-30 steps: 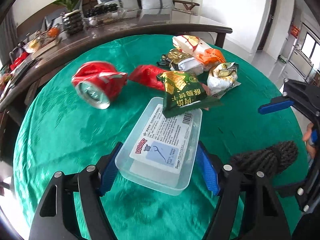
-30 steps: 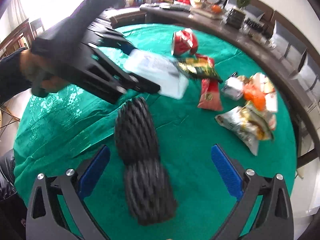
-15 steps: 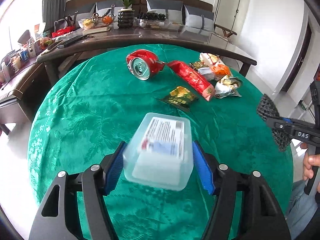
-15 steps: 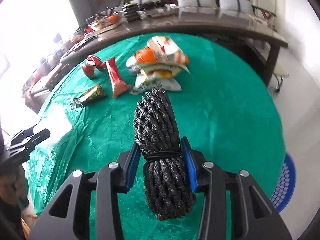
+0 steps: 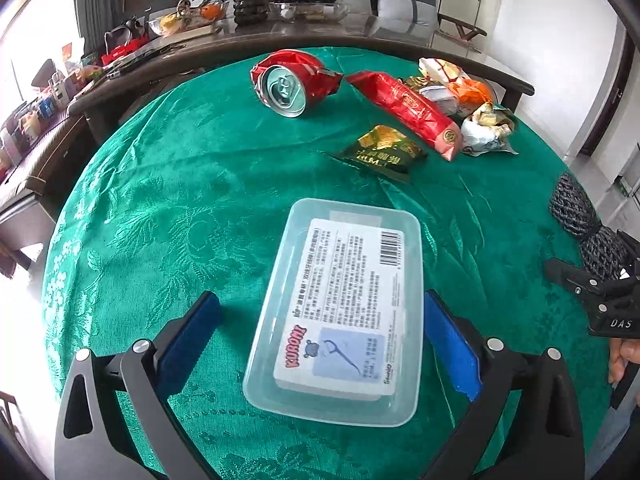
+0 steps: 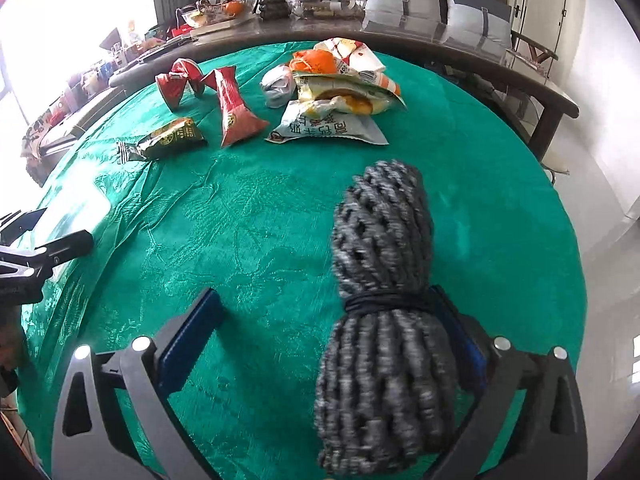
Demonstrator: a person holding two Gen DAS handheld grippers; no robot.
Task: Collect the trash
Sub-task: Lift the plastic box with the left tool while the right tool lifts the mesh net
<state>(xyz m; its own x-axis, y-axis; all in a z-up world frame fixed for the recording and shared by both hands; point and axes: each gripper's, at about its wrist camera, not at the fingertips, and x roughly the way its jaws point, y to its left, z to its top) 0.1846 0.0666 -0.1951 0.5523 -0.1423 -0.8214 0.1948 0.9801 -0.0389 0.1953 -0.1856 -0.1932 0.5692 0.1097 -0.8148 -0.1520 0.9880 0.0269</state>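
My left gripper [image 5: 320, 332] is open, its blue pads apart from a clear plastic box [image 5: 340, 312] with a white label that lies on the green tablecloth [image 5: 168, 200] between the fingers. My right gripper [image 6: 324, 332] is open; a dark grey rope bundle [image 6: 384, 300] lies against its right pad, and also shows in the left wrist view [image 5: 584, 224]. Trash lies further back: a crushed red can [image 5: 288, 82], a red wrapper [image 5: 404, 108], a green-gold snack packet [image 5: 380, 152] and a heap of wrappers [image 6: 336, 92].
A dark wooden side table [image 5: 280, 28] with bowls, a plant and clutter curves behind the round table. Grey-cushioned seats [image 6: 440, 0] stand at the back. White floor [image 6: 616, 240] lies to the right.
Both grippers have opened. The left has let go of the clear box, which now lies on the cloth. The right has released the rope bundle, which leans against its right finger.
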